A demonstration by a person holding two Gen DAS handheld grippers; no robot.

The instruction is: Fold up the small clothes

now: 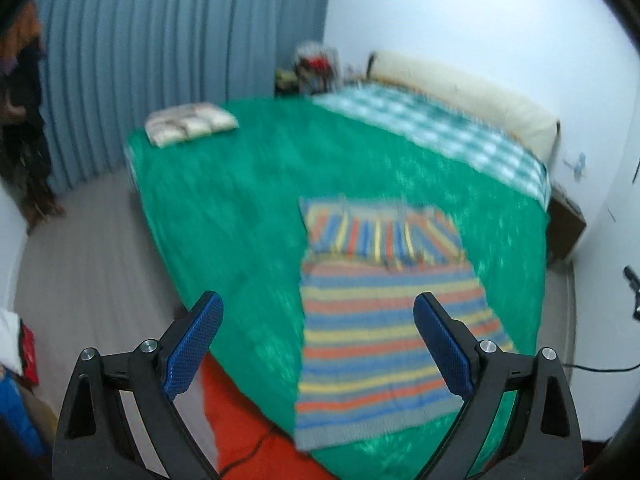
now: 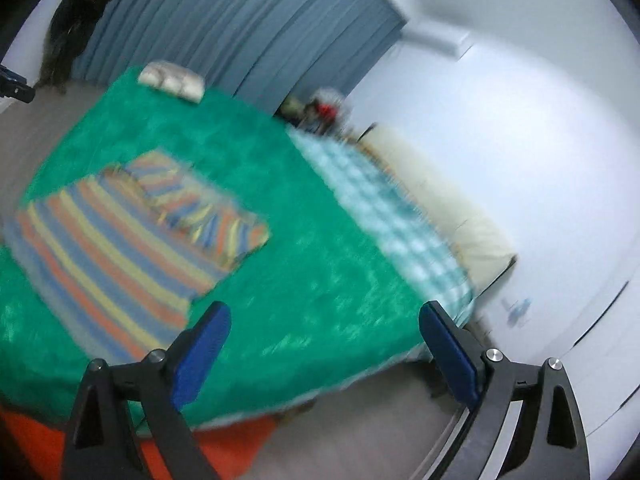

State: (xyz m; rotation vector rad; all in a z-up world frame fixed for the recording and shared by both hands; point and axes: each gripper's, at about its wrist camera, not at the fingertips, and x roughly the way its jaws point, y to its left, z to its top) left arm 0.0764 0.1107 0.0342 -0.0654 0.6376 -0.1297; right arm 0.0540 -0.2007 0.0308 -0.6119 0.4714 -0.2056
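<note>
Both frames motion-blurred; left gripper (image 1: 318, 342) and right gripper (image 2: 325, 350) both spread wide with nothing between the blue pads, held above the bed (image 1: 240, 208). Striped garment (image 1: 376, 320) lies flat on the green cover, lower centre of left view and left-middle of right view (image 2: 120, 240), its far end folded back over itself. Pillow (image 1: 190, 122) at the bed's far corner by the curtain (image 1: 180, 40); no readable text or labels anywhere.

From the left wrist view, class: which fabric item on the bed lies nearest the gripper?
The striped garment, between the open left gripper fingers; the folded cloth lies far off.
</note>
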